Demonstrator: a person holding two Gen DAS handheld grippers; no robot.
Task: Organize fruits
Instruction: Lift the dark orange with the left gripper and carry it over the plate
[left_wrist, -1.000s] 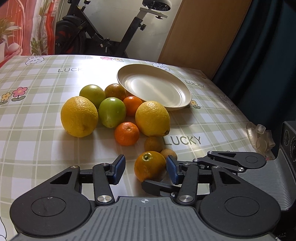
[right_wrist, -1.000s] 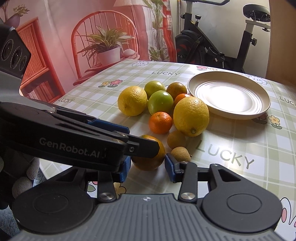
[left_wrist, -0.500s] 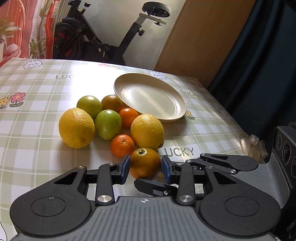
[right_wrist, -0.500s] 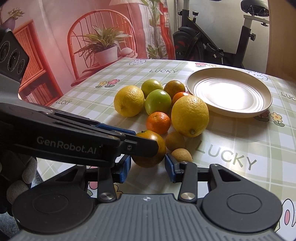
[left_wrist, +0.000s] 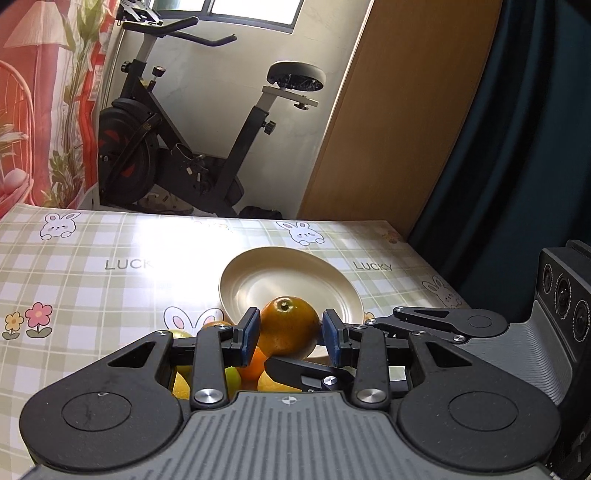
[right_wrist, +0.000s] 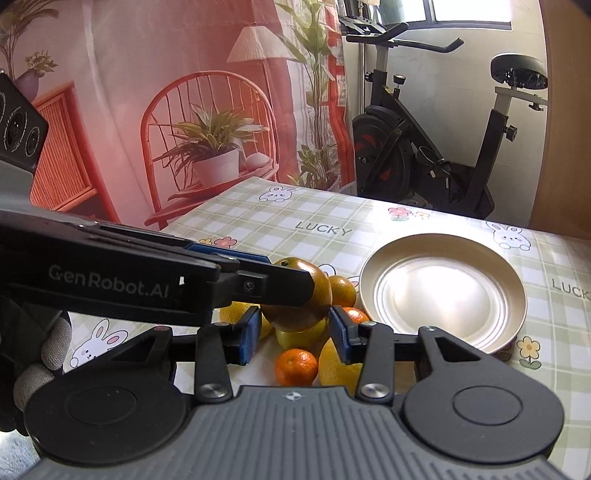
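My left gripper (left_wrist: 290, 336) is shut on a greenish orange (left_wrist: 289, 330) and holds it above the fruit pile, just short of the cream plate (left_wrist: 258, 273). In the right wrist view the same orange (right_wrist: 306, 299) hangs in the left gripper's fingers (right_wrist: 273, 284). My right gripper (right_wrist: 293, 338) is open and empty, above the pile. Below it lie a small mandarin (right_wrist: 296, 367), a lemon (right_wrist: 334, 363), a green fruit (right_wrist: 303, 336) and more oranges (right_wrist: 343, 290). The plate (right_wrist: 443, 291) stands to the right of the pile and holds nothing.
The table has a green checked cloth (left_wrist: 92, 288) with rabbits and "LUCKY" print. An exercise bike (left_wrist: 177, 140) stands beyond the far edge, a wooden panel (left_wrist: 388, 110) at the back right. A red chair and plant backdrop (right_wrist: 207, 147) lies to the left.
My left gripper closed on the greenish orange and lifted it off the table toward the plate. Both views tilted up. The right gripper stayed open.
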